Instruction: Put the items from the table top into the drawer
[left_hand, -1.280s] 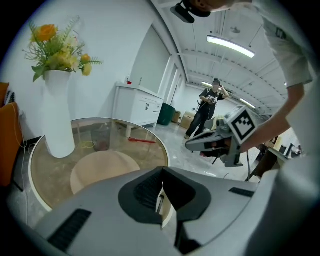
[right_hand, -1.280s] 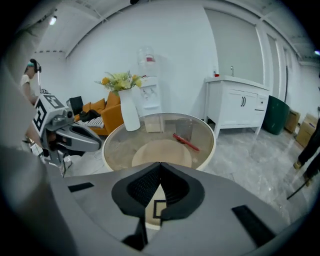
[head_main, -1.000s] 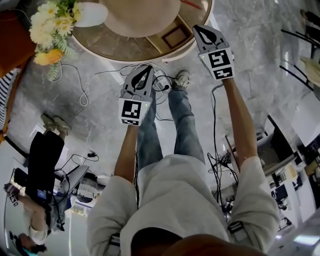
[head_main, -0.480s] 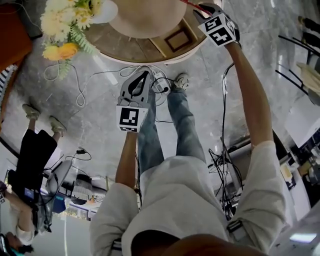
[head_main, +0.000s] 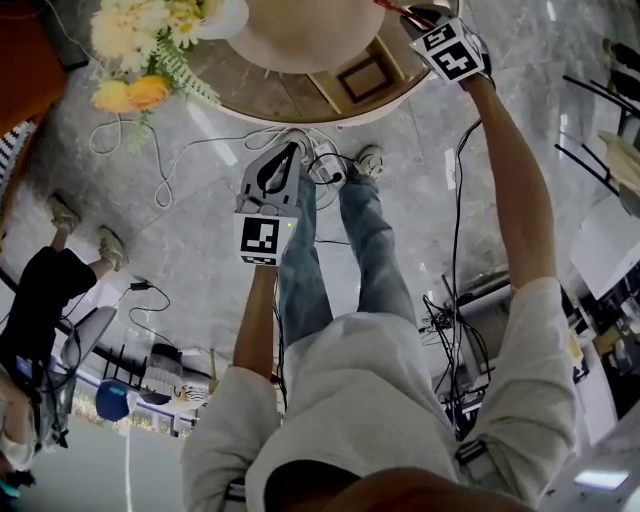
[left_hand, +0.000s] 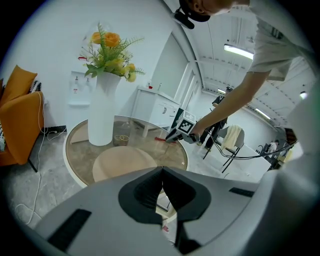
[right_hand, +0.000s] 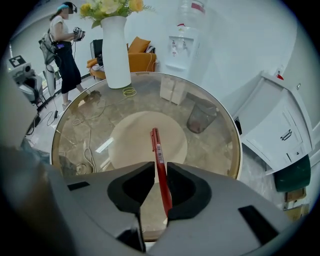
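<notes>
While the person is standing over a round glass table (head_main: 255, 100), the head view is showing the right gripper (head_main: 418, 14) reaching out at arm's length above the tabletop at the frame's upper edge. The left gripper (head_main: 291, 150) is hanging back off the table, over the marble floor beside the person's legs.

From the left gripper view, the left gripper (left_hand: 162, 175) is pointing across the table with its jaws pressed together and nothing between them. Beyond it, the right gripper (left_hand: 169, 138) is dipping to the glass near the far rim, the red pen (left_hand: 161, 138) showing at its tip. A white vase (left_hand: 102, 112) of yellow flowers is standing on the table well to the left.

In the right gripper view, the right gripper (right_hand: 160, 167) is closing its jaws around the red pen (right_hand: 158, 155). The pen is lying between them, leaning on one jaw with a gap showing on the other side. It is pointing away across the table (right_hand: 220, 115), above the round beige base seen through the glass.
</notes>
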